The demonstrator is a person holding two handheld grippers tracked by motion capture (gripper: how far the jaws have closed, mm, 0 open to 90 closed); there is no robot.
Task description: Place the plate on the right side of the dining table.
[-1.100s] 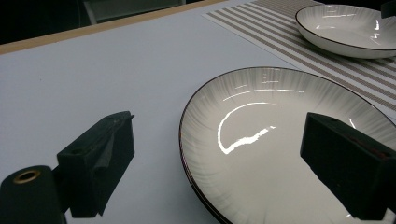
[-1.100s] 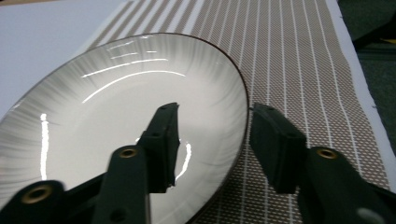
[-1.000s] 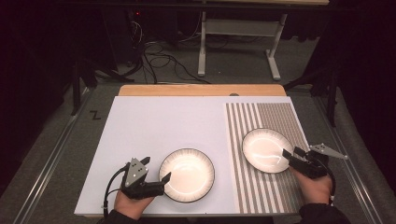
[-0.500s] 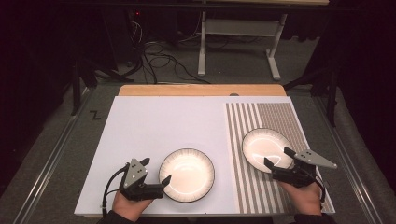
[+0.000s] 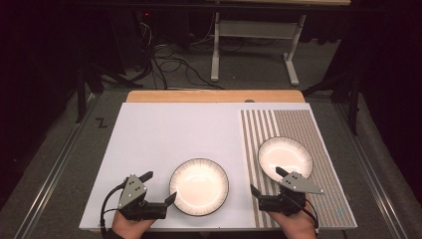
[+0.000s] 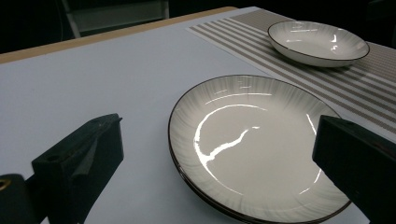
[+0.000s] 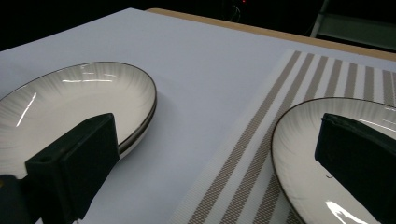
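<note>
I hold my left gripper (image 5: 159, 188) at the near edge of the white table (image 5: 164, 139), its jaws spread wide and empty, one just left of the near rim of the glossy white shallow plate with a thin dark rim (image 5: 199, 186). In the left gripper view the plate (image 6: 254, 144) lies between my jaws, so I judge that I am lined up to take its rim. There seems to be a second rim under it, so it may be a stack.

My right gripper (image 5: 268, 181) has just been opening; its jaws now stand apart with nothing between them, close to the near-left rim of the second white dark-rimmed plate (image 5: 285, 158). That plate rests on the beige striped woven placemat (image 5: 318, 129) on the right, which I take to be its setting place, so I have let it go there.
</note>
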